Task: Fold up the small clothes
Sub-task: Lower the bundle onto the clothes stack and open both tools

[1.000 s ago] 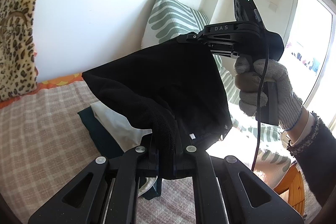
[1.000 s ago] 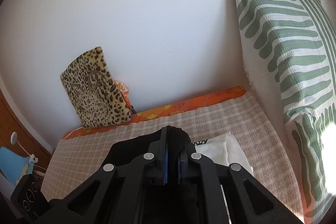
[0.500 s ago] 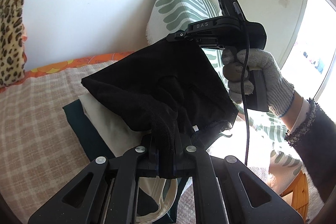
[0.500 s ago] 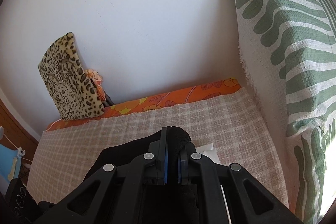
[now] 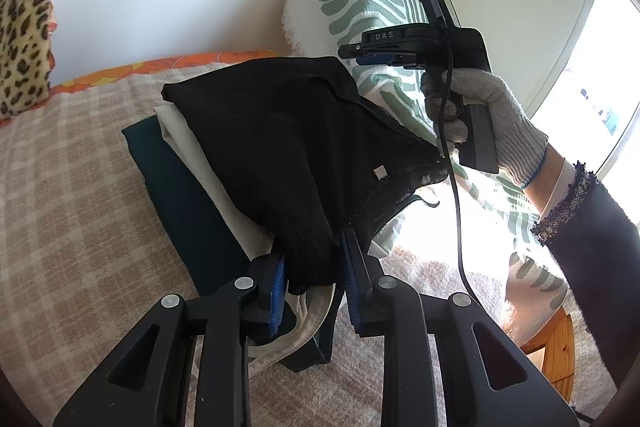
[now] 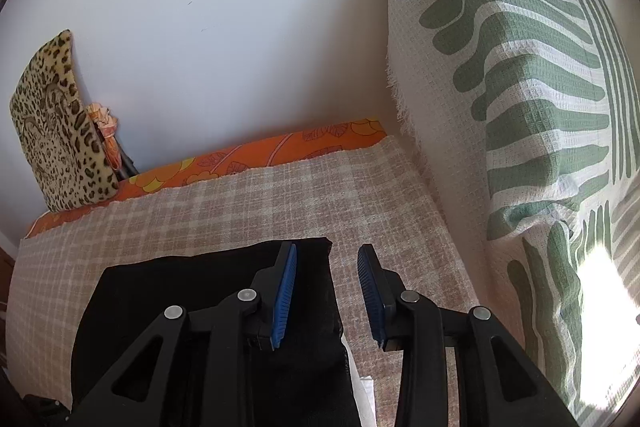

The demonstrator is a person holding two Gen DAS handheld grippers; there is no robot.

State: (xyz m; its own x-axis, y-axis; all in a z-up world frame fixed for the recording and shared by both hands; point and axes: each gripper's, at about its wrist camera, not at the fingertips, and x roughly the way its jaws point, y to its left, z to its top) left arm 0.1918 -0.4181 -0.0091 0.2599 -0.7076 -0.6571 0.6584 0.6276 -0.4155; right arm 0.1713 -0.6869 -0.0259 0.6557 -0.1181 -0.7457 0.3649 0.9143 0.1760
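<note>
A folded black garment lies on top of a pile of folded clothes: a cream piece over a dark green piece, on the checked bed cover. My left gripper is open, its blue pads either side of the garment's near corner. My right gripper, held in a gloved hand, is above the garment's far right corner and open. In the right wrist view the right gripper is open and empty, and the black garment lies under its left finger.
A green-and-white striped pillow leans against the wall at right. A leopard-print cushion stands at far left. An orange floral sheet edge runs along the wall. A wooden piece and a bright window are at right.
Both grippers lowered the black garment onto the clothes pile. Both then opened and let go of it.
</note>
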